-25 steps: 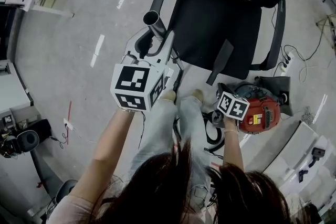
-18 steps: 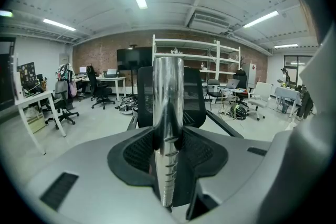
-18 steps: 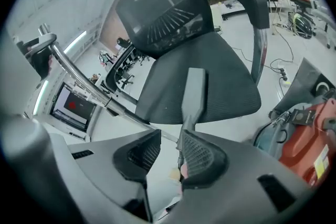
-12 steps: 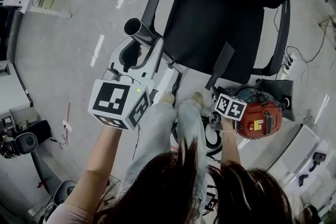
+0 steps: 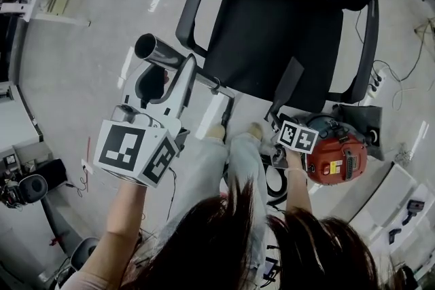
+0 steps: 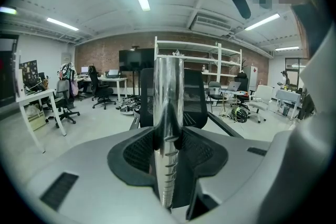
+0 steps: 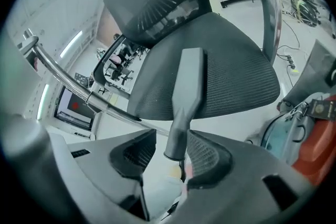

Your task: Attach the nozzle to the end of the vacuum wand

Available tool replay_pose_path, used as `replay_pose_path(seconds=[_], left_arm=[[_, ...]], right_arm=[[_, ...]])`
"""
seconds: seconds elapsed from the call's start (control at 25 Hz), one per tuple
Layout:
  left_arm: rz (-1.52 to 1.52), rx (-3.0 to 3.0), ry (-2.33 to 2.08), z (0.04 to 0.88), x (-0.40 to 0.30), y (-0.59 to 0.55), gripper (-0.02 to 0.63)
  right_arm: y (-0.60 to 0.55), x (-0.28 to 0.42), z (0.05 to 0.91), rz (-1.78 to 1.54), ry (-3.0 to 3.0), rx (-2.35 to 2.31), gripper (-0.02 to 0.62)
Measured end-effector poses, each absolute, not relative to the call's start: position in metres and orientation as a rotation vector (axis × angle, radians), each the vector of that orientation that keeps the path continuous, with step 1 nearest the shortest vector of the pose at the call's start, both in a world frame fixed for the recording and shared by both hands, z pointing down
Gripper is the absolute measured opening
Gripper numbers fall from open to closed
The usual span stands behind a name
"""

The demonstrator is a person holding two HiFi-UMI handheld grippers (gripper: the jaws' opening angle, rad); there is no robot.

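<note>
Left gripper (image 6: 168,150) is clamped on the vacuum wand (image 6: 169,91). The chrome tube runs straight up between the two pads, both pressing on it. In the head view the wand's open end points up and left, beside the left armrest of the office chair (image 5: 279,30) and off the seat.

Right gripper (image 7: 170,153) has jaws spread wide; they have just been opening. The grey nozzle (image 7: 188,81) is between them but not gripped. Its round lower end sits close against the right-hand pad, with a clear gap to the left-hand pad. Can't tell whether it touches the near pad. The nozzle's flat wide tip points up and lies over the front of the chair seat, tilted slightly.

In the head view the nozzle is at the seat's front edge, just above the right gripper's marker cube (image 5: 300,136). The red vacuum body (image 5: 338,157) is on the floor just beside that gripper. Nozzle and wand end are well apart, with the chair seat between them.
</note>
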State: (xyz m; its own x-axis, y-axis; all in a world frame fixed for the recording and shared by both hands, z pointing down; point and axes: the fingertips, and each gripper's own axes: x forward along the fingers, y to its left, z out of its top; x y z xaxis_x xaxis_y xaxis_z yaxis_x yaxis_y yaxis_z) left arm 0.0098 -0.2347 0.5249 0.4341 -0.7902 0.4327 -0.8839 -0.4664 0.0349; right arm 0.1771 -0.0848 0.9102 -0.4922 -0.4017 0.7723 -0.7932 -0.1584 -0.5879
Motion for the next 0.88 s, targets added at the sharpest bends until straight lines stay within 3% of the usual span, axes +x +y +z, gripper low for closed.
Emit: replay_pose_path(seconds=[0.88], left_arm=[[0.501, 2.44, -1.435, 0.53, 0.008, -0.241, 0.153]], right_arm=[[-0.099, 0.163, 0.962, 1.856, -1.771, 1.196, 0.187]])
